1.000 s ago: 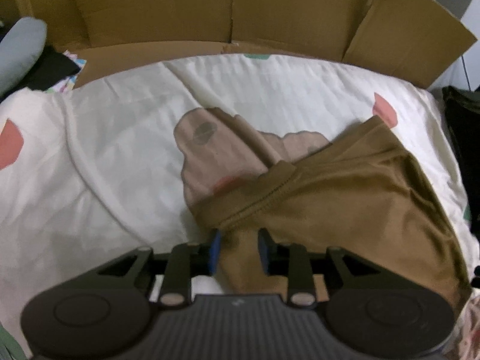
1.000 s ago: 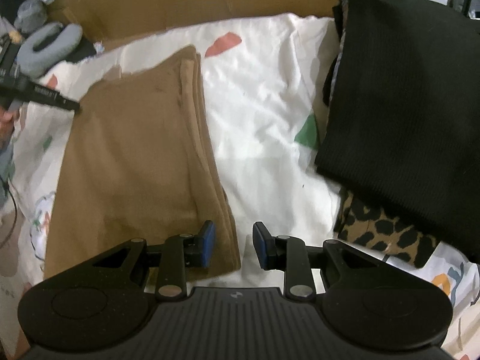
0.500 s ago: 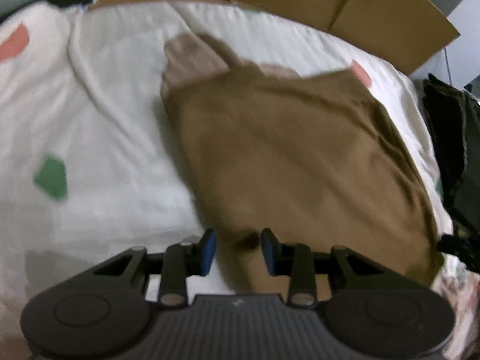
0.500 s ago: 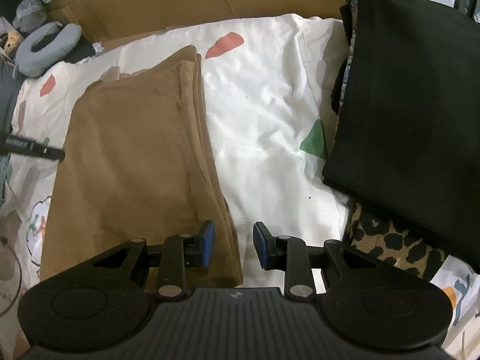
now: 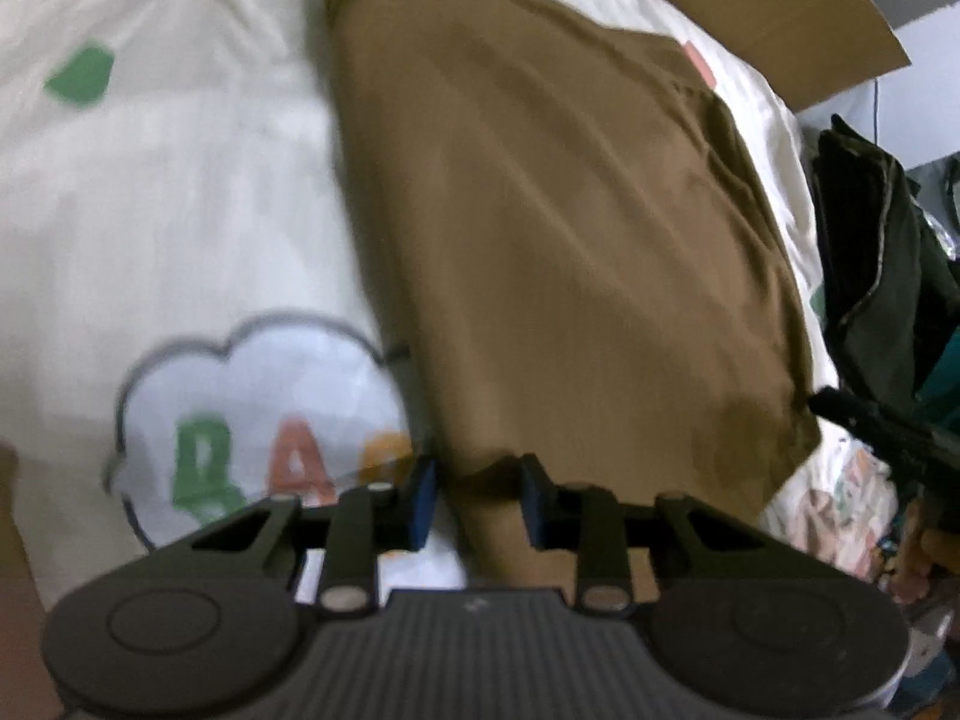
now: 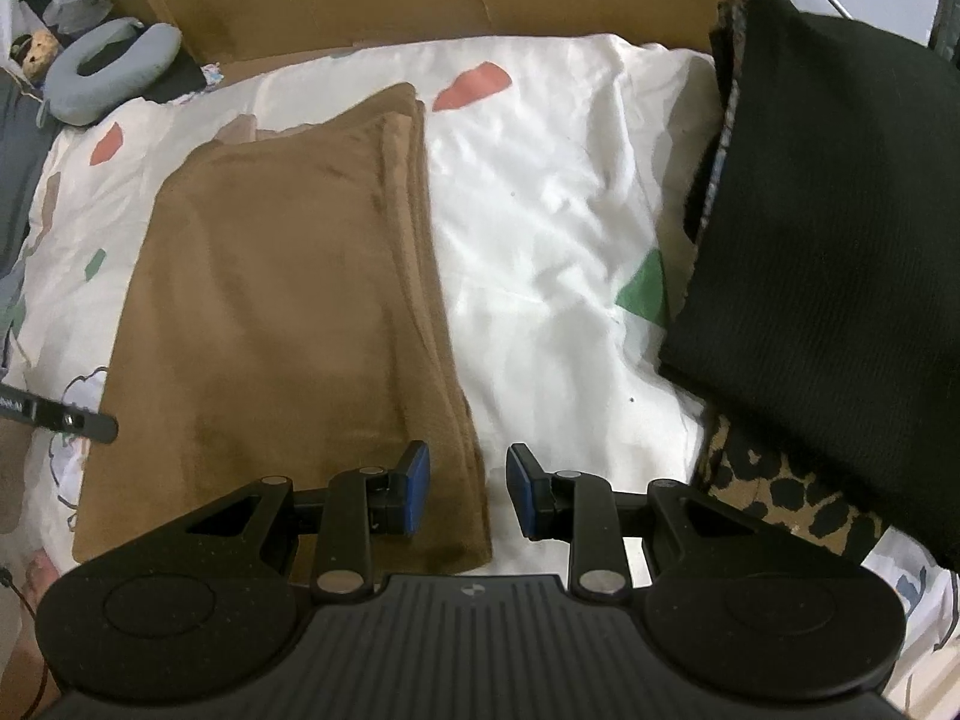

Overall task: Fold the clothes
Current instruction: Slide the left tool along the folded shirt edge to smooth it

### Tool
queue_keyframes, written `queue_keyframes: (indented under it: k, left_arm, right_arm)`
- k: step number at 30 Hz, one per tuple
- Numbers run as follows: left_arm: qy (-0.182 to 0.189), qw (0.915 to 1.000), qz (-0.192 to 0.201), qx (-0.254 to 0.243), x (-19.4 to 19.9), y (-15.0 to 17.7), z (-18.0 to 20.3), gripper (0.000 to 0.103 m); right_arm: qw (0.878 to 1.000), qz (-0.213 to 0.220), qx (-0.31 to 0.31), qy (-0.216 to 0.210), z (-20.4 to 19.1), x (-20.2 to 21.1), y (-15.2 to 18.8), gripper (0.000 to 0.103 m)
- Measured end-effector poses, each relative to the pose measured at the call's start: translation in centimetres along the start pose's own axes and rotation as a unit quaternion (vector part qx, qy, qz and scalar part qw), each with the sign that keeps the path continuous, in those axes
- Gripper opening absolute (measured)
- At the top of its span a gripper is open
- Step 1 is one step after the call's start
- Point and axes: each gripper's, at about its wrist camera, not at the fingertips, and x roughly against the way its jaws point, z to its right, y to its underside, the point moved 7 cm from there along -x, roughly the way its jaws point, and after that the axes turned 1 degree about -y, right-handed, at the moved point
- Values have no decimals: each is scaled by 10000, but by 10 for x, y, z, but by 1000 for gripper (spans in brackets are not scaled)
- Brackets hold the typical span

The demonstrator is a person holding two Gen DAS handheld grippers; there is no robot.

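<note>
Left gripper (image 5: 474, 495): jaws part-spread and just narrowing, near corner of the brown garment (image 6: 282, 324) between them; grip unclear through blur.
Brown garment: one, folded flat on the white sheet (image 6: 552, 252), long axis running away from the grippers.
Right gripper (image 6: 467, 495): released, over the garment's right edge.
Black garment (image 6: 840, 228): one, stacked right.
</note>
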Motion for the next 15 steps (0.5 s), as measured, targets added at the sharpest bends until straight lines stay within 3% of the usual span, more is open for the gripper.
queue_keyframes:
  k: [11, 15]
  left_arm:
    - [515, 9972, -407, 356, -9, 37, 1, 30]
    - [630, 9958, -384, 546, -10, 40, 0, 31]
  right_arm:
    - [9998, -83, 185, 67, -2, -8, -2, 36]
    - [9998, -89, 174, 24, -1, -11, -2, 36]
